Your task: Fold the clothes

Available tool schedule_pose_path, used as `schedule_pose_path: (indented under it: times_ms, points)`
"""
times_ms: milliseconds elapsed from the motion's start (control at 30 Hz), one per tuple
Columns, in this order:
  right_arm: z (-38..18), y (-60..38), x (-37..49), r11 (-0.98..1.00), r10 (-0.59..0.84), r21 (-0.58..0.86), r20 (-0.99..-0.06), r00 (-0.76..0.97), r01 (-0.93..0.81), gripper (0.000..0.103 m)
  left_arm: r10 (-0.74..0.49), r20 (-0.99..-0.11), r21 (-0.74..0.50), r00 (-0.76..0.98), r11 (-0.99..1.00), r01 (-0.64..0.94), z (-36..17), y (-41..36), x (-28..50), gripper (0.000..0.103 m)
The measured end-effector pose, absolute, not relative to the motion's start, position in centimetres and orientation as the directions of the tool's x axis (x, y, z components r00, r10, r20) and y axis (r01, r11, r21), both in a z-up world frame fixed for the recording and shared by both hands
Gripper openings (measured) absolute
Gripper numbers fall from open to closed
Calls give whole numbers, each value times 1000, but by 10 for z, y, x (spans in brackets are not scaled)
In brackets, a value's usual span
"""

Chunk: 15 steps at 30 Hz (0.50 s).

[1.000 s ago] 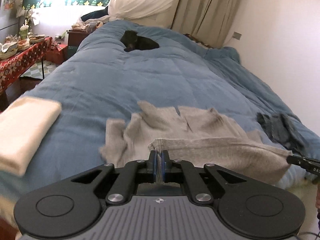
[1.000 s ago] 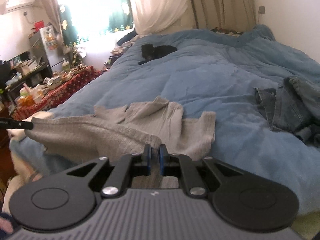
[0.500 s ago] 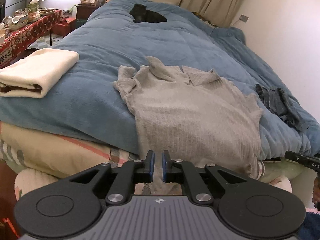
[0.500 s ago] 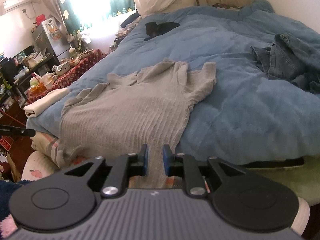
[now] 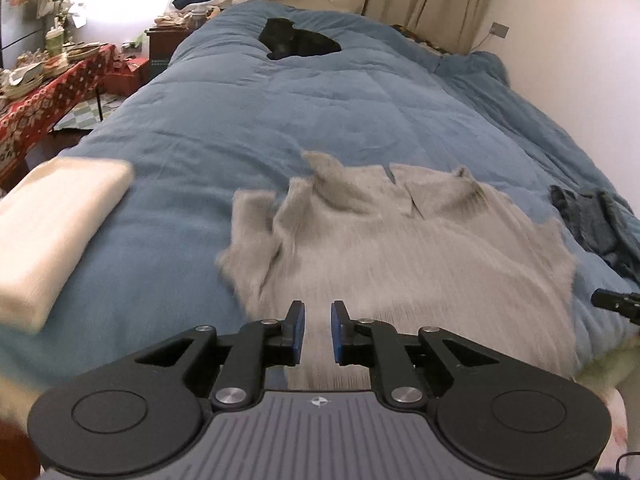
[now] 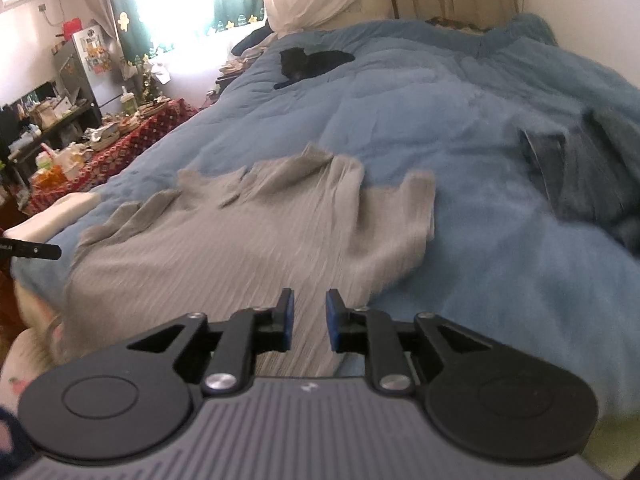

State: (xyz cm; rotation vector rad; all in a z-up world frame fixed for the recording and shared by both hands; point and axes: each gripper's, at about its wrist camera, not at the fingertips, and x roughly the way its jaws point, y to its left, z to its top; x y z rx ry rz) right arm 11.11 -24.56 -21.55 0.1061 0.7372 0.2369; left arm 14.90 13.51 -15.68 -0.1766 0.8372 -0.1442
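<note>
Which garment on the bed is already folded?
The cream folded garment at the quilt's left edge; the grey ribbed sweater lies spread flat, and the dark denim jeans are crumpled.

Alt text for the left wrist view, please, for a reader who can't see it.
A grey sweater lies spread flat on a blue duvet, just ahead of the left gripper, whose jaws are opening with nothing pinched between them. A folded cream cloth lies to the left, dark jeans to the right, and a black cat rests far up the bed.
</note>
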Motion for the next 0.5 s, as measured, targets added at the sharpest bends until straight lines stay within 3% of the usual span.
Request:
schedule_pose_path:
  times_ms: [200,333,500]
  points:
    - [-217,-248,214,969,245,142,-652,718,-201,22,-188,-753,-213,630,976,38,-175,129,245,17]
    - [-228,-252,282,972,226,118,-703,675,-202,26,-163,-788,-176,593,984,37,-186,126,299,27]
    - [-239,-256,345,972,234,166,-774,588,-168,29,-94,-851,-102,516,995,13,-194,123,334,28]
